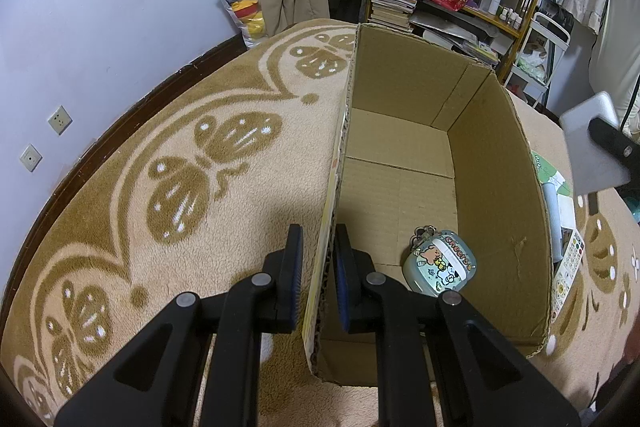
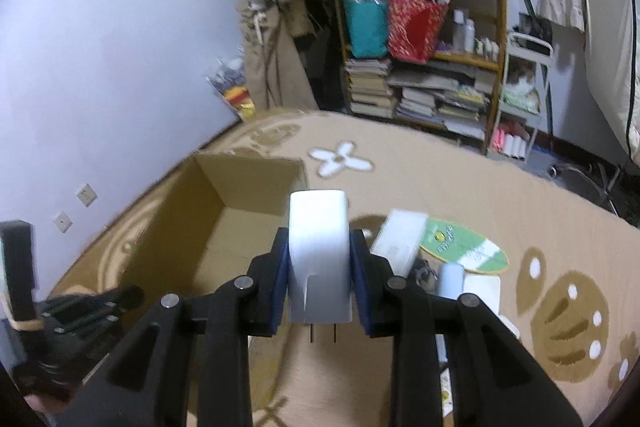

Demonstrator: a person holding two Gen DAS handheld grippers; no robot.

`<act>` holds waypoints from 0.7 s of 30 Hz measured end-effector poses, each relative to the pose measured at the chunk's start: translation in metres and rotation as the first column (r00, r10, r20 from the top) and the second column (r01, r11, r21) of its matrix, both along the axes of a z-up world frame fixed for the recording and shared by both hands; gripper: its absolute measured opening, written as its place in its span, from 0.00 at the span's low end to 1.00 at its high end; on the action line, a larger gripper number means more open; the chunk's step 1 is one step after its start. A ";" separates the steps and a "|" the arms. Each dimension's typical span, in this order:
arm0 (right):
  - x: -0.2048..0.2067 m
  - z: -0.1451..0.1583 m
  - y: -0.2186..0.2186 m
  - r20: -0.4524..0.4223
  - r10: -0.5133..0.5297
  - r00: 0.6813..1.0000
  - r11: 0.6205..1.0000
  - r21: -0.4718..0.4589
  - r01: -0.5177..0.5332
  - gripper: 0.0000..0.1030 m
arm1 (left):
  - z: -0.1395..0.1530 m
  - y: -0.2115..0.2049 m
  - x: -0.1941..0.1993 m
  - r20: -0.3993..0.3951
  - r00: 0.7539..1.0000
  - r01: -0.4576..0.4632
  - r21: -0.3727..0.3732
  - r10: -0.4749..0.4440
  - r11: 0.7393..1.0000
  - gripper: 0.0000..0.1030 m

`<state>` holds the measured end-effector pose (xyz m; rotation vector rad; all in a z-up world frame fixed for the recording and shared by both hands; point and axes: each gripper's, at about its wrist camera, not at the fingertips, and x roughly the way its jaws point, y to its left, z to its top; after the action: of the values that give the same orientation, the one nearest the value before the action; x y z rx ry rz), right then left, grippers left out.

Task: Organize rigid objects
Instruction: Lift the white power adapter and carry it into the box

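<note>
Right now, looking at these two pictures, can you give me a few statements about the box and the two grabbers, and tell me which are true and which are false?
1. The left gripper clamps the wall of the cardboard box. True.
2. The box is empty. False: a small pale green case with cartoon pictures lies on its floor.
3. The right gripper holds a white plug adapter between its fingers. True.
4. The adapter already rests inside the box. False: it is held in the air, above the rug.
5. Nothing lies on the rug beside the box. False: a green fan and other small things lie there.
</note>
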<state>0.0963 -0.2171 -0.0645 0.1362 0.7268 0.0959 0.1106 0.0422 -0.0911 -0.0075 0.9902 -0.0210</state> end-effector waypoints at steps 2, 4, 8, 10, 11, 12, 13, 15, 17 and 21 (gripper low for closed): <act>-0.003 0.010 0.006 0.030 0.018 0.999 1.000 0.013 -0.018 0.30 | 0.000 0.000 0.000 0.000 1.000 0.000 0.000 0.000 1.000 0.13; -0.006 0.017 0.011 0.053 0.034 0.998 0.999 0.026 -0.035 0.30 | 0.000 0.000 0.000 0.000 1.000 0.000 0.000 0.000 1.000 0.13; -0.011 0.026 0.023 0.080 0.070 0.994 0.996 0.054 -0.074 0.30 | 0.000 0.000 0.000 0.000 1.000 0.000 -0.001 0.000 1.000 0.13; -0.012 0.027 0.031 0.084 0.096 0.992 0.993 0.067 -0.101 0.30 | 0.000 0.000 0.000 0.000 1.000 0.000 0.000 0.000 1.000 0.13; -0.013 0.027 0.034 0.083 0.104 0.991 0.991 0.070 -0.110 0.30 | 0.000 0.000 0.000 0.000 1.000 0.000 0.000 0.000 1.000 0.13; -0.014 0.026 0.038 0.081 0.116 0.990 0.990 0.072 -0.122 0.30 | 0.000 0.000 0.000 0.000 1.000 0.000 0.000 0.000 1.000 0.13; -0.013 0.024 0.042 0.077 0.129 0.989 0.989 0.070 -0.134 0.30 | 0.000 0.000 0.000 0.000 1.000 0.000 -0.001 0.000 1.000 0.13; -0.012 0.019 0.048 0.067 0.147 0.987 0.987 0.057 -0.151 0.30 | 0.000 0.000 0.000 0.000 1.000 0.000 -0.001 0.000 1.000 0.13; -0.011 0.010 0.055 0.049 0.164 0.985 0.985 0.050 -0.166 0.30 | 0.000 0.000 0.000 0.000 1.000 0.000 -0.001 0.000 1.000 0.13; -0.009 -0.005 0.058 0.009 0.179 0.984 0.981 0.070 -0.179 0.30 | 0.000 0.000 0.000 0.000 1.000 0.000 0.000 0.000 1.000 0.13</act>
<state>0.0868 -0.1594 -0.0691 0.1381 0.7321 0.2940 0.1106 0.0424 -0.0914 -0.0078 0.9898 -0.0214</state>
